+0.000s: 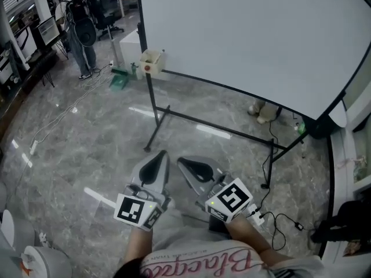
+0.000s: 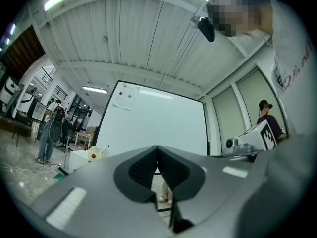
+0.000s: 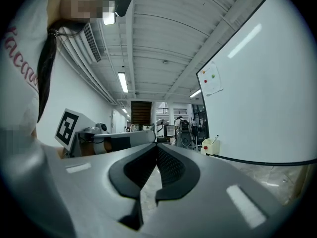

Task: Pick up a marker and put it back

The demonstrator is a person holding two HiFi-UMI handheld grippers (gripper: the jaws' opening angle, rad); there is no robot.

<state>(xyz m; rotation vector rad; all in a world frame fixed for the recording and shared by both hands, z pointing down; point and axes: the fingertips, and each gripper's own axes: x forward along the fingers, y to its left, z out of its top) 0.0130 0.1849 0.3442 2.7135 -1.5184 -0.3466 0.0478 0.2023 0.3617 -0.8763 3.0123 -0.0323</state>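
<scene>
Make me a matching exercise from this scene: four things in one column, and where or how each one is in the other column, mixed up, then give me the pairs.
Column one
1. cream box
2. left gripper
3. green object
4. sheet of paper

Column two
A. lying on the floor
B. stuck near a top corner of the whiteboard
C. jaws shut, nothing between them
D. fixed at the end of the whiteboard's lower edge, with a marker sticking up out of it

Pairs: 1-D, 2-C, 3-A, 4-B
</scene>
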